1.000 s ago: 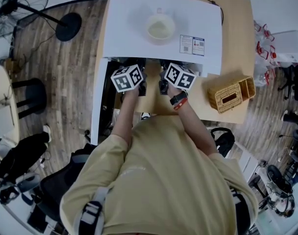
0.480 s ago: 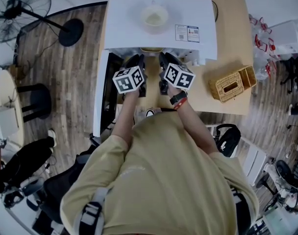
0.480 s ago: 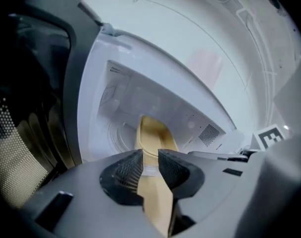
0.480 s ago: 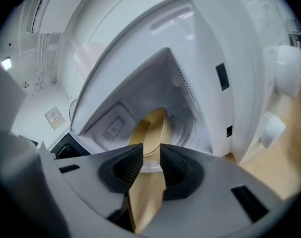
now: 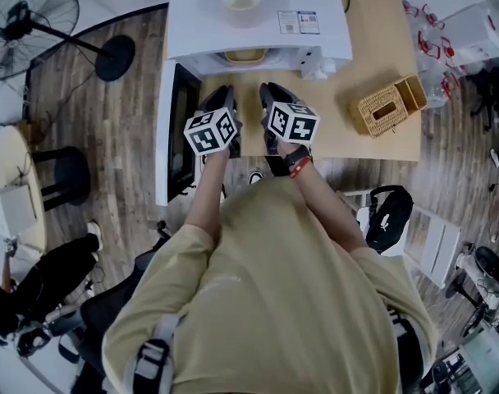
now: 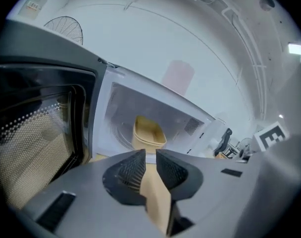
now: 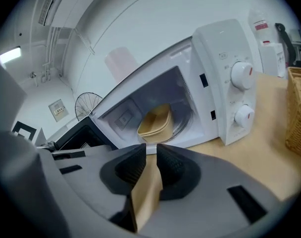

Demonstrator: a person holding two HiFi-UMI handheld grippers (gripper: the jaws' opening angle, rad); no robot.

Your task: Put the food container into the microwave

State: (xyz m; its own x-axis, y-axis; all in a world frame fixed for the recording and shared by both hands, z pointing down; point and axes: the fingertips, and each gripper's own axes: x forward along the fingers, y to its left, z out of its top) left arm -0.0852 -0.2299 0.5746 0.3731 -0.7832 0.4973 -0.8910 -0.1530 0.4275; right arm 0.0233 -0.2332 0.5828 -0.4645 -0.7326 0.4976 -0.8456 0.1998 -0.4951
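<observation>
Container [image 6: 148,133] sits inside microwave [image 7: 225,58]; door [image 6: 36,133] open. Head view shows only its rim under roof. Left gripper [image 6: 150,156], right gripper [image 7: 151,151]: jaws narrowly apart, empty, above worktop [image 7: 249,152].

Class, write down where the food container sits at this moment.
In the right gripper view, the food container sits inside the open microwave, left of its dials.

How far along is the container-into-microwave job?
Done: the food container sits inside the microwave cavity. In hand: nothing; the left gripper and right gripper are in front of it, jaws narrowly apart and empty. Left: the door stands open, so closing it is likely all that remains.
</observation>
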